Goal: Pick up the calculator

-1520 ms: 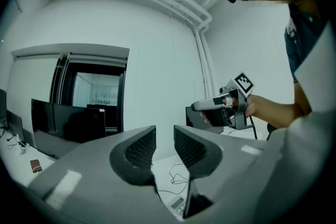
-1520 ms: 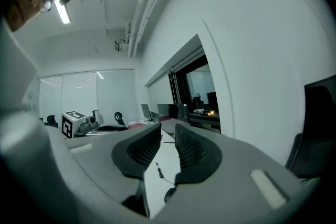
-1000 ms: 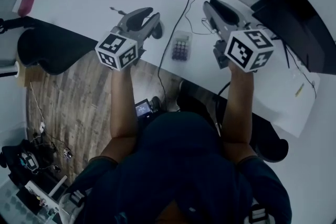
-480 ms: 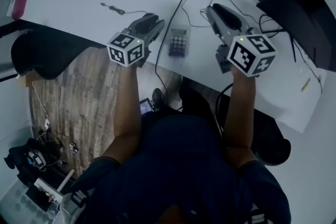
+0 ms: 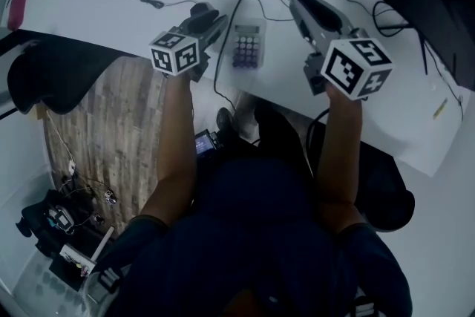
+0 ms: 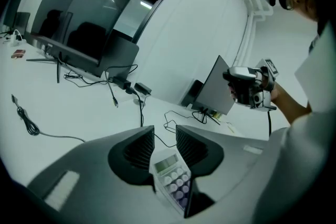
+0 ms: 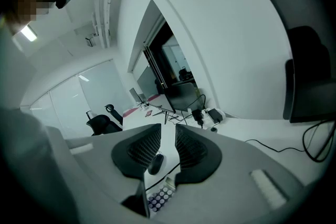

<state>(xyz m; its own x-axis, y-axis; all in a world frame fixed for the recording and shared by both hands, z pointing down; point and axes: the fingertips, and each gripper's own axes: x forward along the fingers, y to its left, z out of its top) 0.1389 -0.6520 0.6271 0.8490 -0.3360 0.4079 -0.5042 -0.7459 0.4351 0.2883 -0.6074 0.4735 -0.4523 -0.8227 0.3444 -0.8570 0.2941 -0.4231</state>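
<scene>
White desk [image 5: 111,18] fills the top of the head view, its near edge running across toward 4 o'clock. Both grippers hang over that edge.

Left gripper [image 6: 165,135]: jaws partway apart and opening, pads bare, nothing pinched. Right gripper [image 7: 168,136]: narrow gap, empty, pointed toward the left gripper's side of the desk.

Calculator [image 5: 246,46] lies flat near the desk edge, between the two grippers, at about 3 o'clock from the left gripper's tips and 9 o'clock from the right one's. In the left gripper view it sits just below and beyond the jaw gap, display end farther away.

Black cable [image 5: 239,7] runs from 12 o'clock down past the calculator's left side, just beside it. A dark oval [image 7: 155,163] shows through the right jaw gap, probably a mouse.

Step in hand looks like the left-gripper approach. Doing it well: open wider than the calculator's short side, drop low, straddle both long edges, keep the pad off the cable, close only once squared up.
</scene>
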